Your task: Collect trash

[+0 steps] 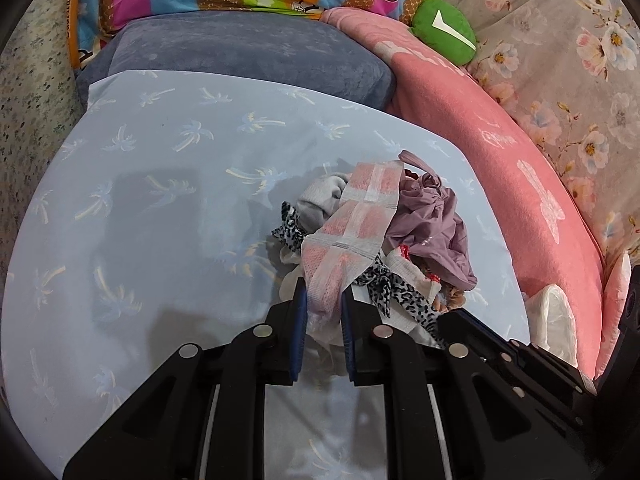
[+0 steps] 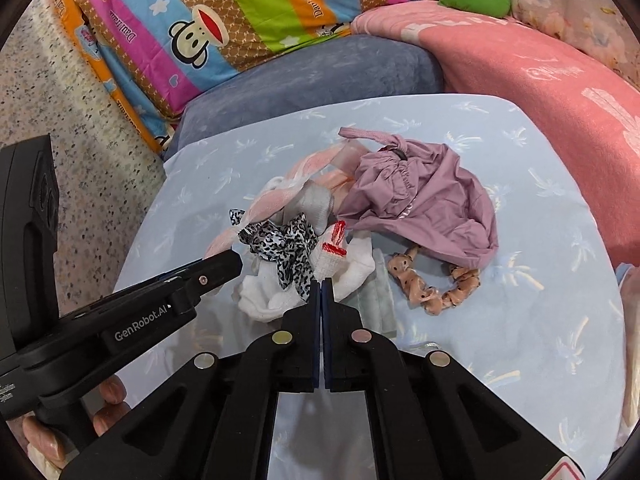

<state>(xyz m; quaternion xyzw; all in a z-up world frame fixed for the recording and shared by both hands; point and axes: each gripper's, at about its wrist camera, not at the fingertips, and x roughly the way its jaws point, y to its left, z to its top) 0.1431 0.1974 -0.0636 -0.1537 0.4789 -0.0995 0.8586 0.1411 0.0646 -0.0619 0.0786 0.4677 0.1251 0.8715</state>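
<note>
Trash pile [image 2: 360, 224] sits just ahead of both sets of fingers — soft, light, floppy fabric; pinch a bunched fold, not a flat edge, or it slides out. Left gripper [image 1: 324, 300] is nearly closed on the pink mesh strip [image 1: 352, 220], which drapes out beyond its tips. Right gripper [image 2: 322, 286] has its jaws fully together at the white sock [image 2: 340, 272] edge — can't tell if any cloth is caught. Purple garment [image 2: 424, 208] hides what's beneath.
</note>
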